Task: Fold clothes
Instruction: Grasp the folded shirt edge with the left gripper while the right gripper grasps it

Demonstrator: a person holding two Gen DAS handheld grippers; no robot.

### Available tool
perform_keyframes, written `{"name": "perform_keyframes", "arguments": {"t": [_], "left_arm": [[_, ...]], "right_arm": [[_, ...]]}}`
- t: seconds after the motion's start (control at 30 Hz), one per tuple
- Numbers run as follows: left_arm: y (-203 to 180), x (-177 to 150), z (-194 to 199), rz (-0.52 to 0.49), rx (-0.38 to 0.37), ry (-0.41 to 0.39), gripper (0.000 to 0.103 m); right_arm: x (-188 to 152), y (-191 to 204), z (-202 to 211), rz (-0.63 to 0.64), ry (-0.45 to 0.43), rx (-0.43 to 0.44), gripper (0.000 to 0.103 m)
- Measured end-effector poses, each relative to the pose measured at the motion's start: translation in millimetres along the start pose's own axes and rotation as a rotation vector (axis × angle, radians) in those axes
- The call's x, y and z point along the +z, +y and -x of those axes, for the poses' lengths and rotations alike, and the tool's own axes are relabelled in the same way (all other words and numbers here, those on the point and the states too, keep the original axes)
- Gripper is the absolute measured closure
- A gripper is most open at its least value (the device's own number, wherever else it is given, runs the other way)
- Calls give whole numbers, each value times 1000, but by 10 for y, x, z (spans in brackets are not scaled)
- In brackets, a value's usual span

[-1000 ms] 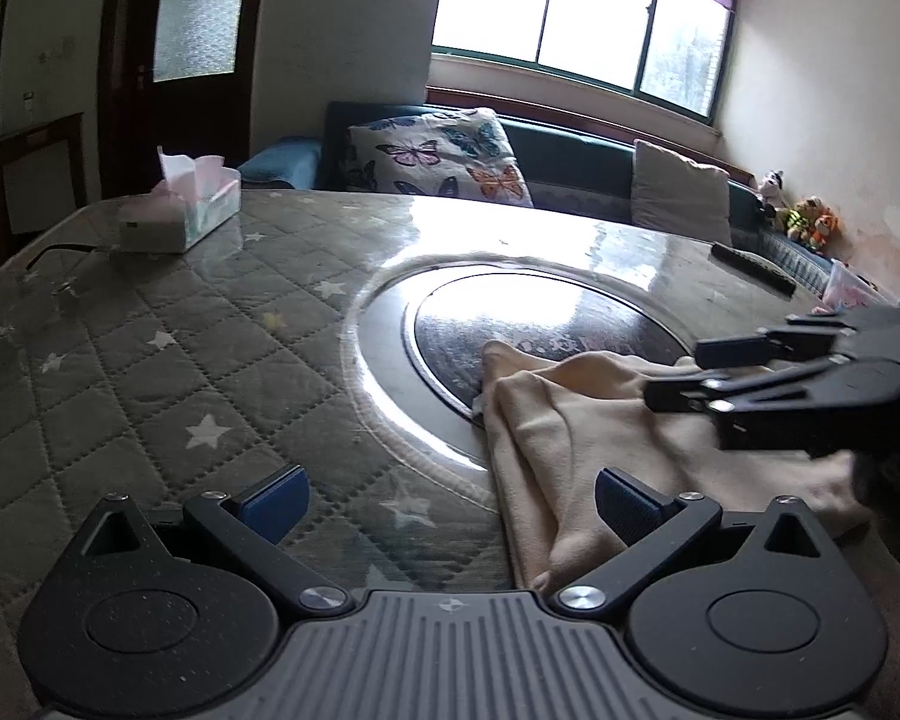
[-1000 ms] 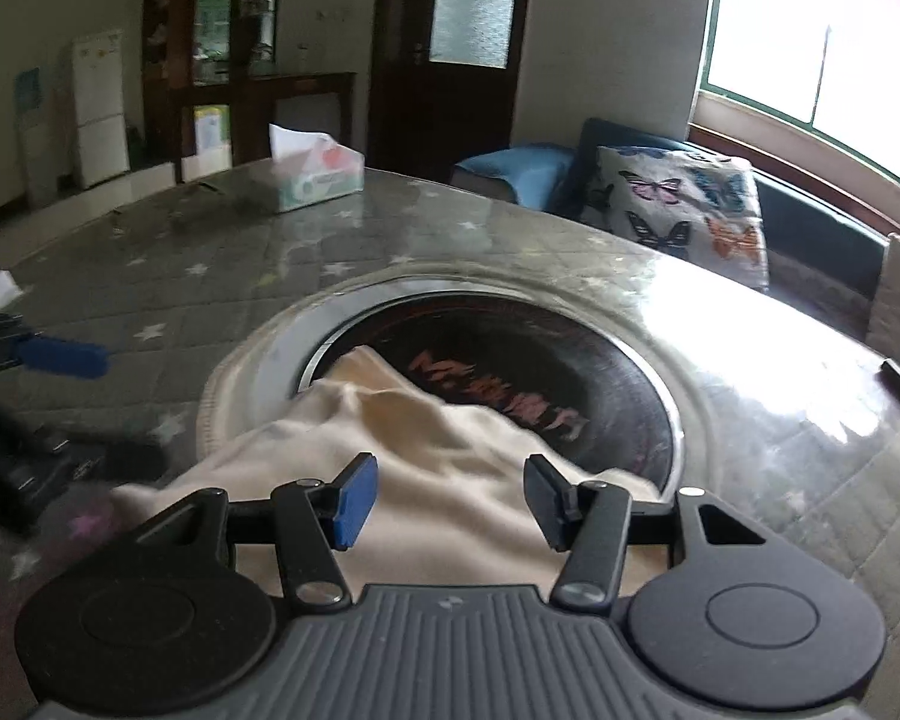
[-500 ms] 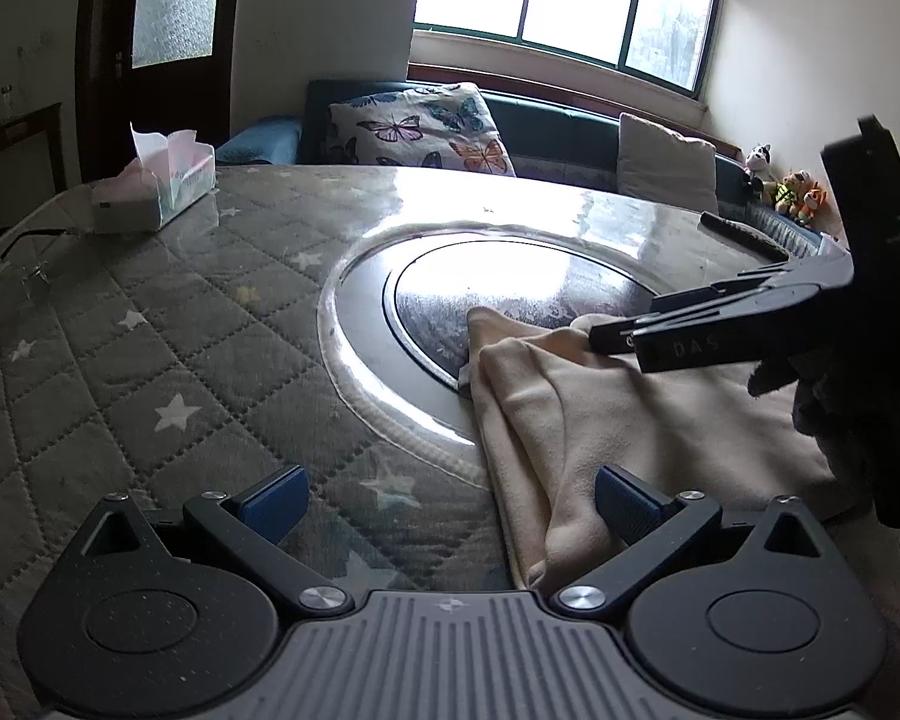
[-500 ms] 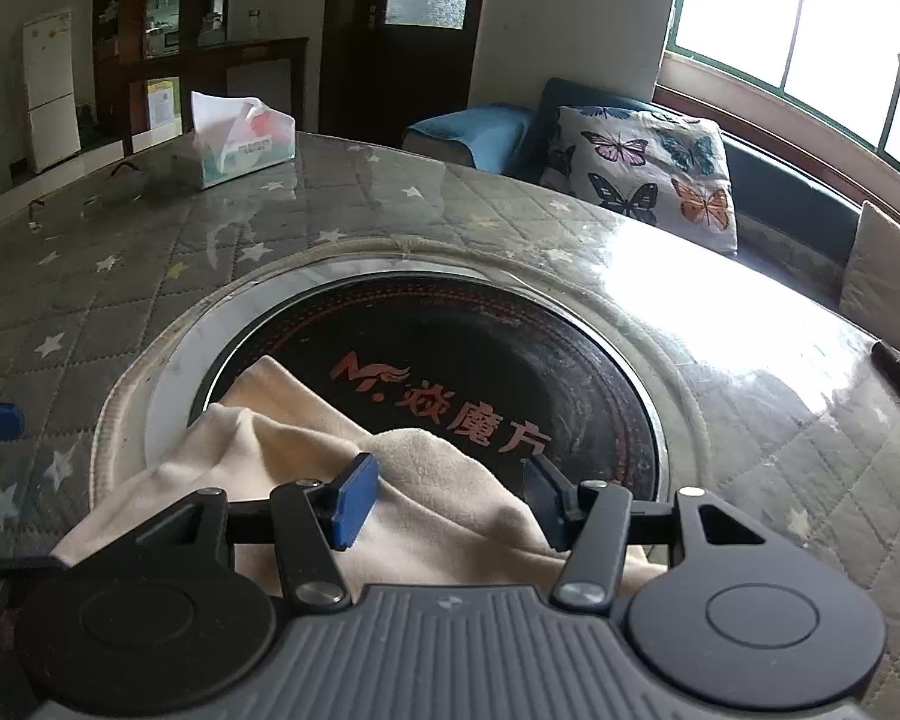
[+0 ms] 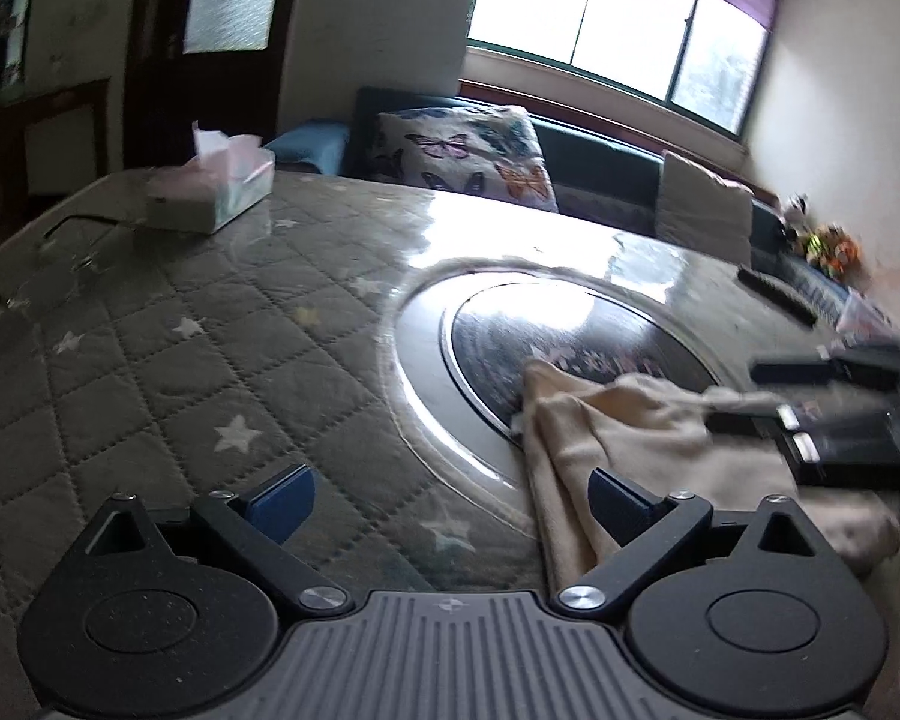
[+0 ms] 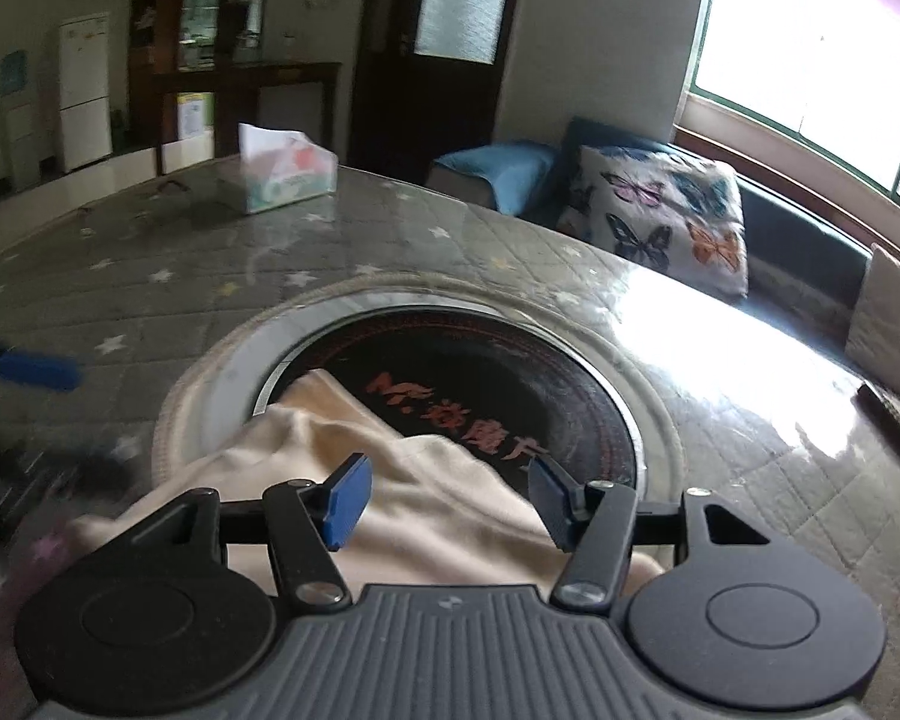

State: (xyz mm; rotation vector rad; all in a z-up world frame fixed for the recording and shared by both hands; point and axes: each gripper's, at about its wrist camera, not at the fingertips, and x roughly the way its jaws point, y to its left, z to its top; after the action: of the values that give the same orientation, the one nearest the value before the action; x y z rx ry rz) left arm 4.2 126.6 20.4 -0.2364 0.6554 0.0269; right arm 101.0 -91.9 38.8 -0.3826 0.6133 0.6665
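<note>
A cream garment (image 5: 642, 456) lies crumpled on the round table, partly over the black centre disc (image 5: 546, 330). It also shows in the right wrist view (image 6: 402, 480). My left gripper (image 5: 450, 498) is open and empty, its right finger beside the garment's left edge. My right gripper (image 6: 450, 498) is open, just above the garment's middle, holding nothing. The right gripper also shows blurred at the right of the left wrist view (image 5: 822, 402). A blue fingertip of the left gripper (image 6: 36, 369) shows at the left of the right wrist view.
The table has a grey quilted star cover (image 5: 180, 360) under glass. A tissue box (image 5: 216, 192) stands at the far left, with glasses (image 5: 78, 240) near it. A dark remote (image 5: 777, 297) lies at the far right. A sofa with a butterfly cushion (image 5: 468, 156) runs behind.
My right gripper has swung back down low over the garment after rising to point across it. The left gripper has tilted and shifted slightly. Both stayed open.
</note>
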Motion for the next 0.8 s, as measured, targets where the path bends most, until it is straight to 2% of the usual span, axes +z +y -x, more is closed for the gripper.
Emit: {"name": "perform_keyframes", "arguments": {"t": [0.1,0.2,0.4,0.63,0.73,0.8], "left_arm": [[55,55,9,28,1,-1,13],[86,98,-8,54,9,9,14],[59,138,-56,99,-31,31,14],[11,150,-200,160,-97,102,14],[30,152,-249,213,-135,134,14],[36,157,-269,254,-162,152,14]], "right_arm": [[-46,150,141,47,-10,51,45],[-110,346,246,106,-14,113,45],[-206,759,322,228,-20,203,48],[-301,1131,209,334,-1,192,62],[-334,1177,197,368,-13,151,75],[-316,1142,222,344,-21,160,84]]}}
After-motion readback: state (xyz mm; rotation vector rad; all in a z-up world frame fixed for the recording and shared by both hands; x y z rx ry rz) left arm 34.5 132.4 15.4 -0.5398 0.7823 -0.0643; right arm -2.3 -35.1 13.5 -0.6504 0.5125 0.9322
